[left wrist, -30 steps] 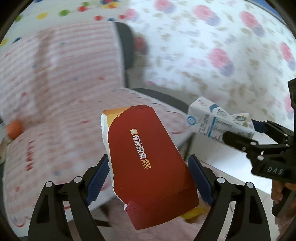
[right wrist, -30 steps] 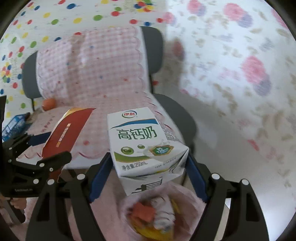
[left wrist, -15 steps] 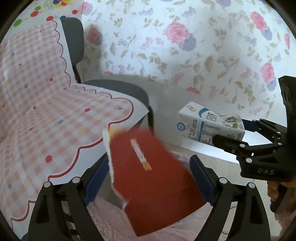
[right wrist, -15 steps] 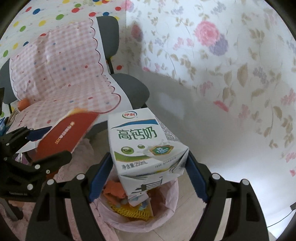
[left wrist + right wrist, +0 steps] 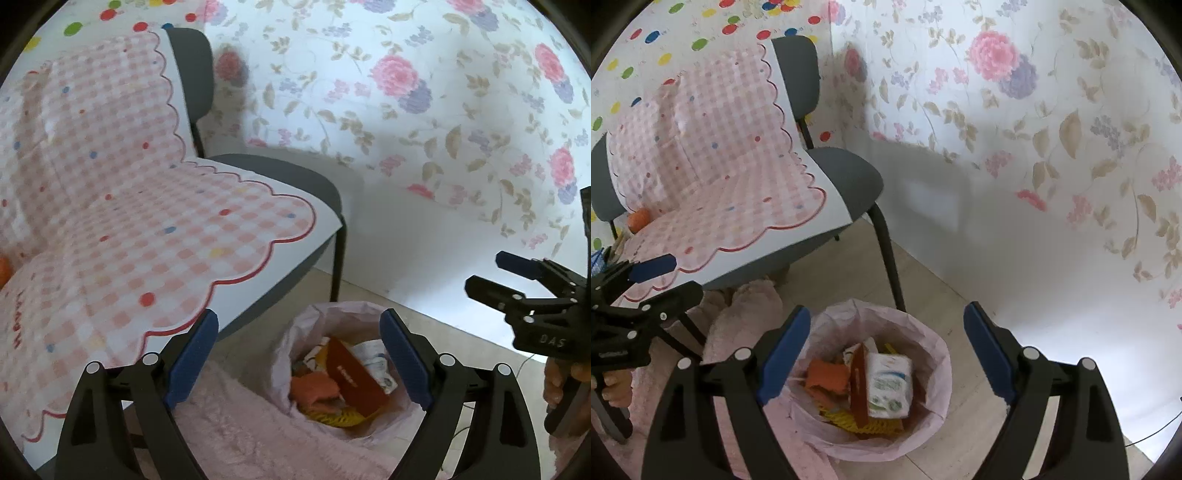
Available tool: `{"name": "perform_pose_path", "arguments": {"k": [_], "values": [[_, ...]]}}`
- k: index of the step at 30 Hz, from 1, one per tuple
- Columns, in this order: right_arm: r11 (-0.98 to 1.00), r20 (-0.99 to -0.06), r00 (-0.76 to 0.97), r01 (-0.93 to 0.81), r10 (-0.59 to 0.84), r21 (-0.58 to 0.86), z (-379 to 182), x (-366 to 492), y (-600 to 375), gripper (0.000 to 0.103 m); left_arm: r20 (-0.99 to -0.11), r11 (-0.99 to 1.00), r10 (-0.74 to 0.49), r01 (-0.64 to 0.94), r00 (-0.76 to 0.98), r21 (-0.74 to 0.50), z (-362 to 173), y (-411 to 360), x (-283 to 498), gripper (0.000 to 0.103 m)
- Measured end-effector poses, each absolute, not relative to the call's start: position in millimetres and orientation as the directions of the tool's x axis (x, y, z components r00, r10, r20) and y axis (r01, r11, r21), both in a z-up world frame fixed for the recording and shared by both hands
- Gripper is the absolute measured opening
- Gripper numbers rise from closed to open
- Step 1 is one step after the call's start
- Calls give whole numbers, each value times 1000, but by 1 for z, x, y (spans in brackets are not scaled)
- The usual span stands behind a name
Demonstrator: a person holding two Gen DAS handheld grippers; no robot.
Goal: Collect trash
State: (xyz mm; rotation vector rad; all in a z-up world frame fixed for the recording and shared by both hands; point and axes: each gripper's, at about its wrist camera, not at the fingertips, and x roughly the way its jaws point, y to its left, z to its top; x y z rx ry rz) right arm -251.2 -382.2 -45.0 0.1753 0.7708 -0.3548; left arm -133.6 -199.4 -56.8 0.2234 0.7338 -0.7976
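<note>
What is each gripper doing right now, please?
Left gripper: open, holding nothing.
Right gripper: open, jaws have just been opening, nothing between them; milk carton lies in the bin.

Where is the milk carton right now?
In the right wrist view the milk carton lies inside the pink-lined trash bin on the floor, right of the red box, below the open right hand-held gripper.
</note>
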Motion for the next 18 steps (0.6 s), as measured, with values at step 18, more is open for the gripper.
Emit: {"name": "perform_pose_path", "arguments": {"k": [18], "values": [[986, -647, 757, 162, -91, 50, 15, -225, -312, 97, -712, 857, -375, 516, 594, -21, -18, -111, -131, 92]]}}
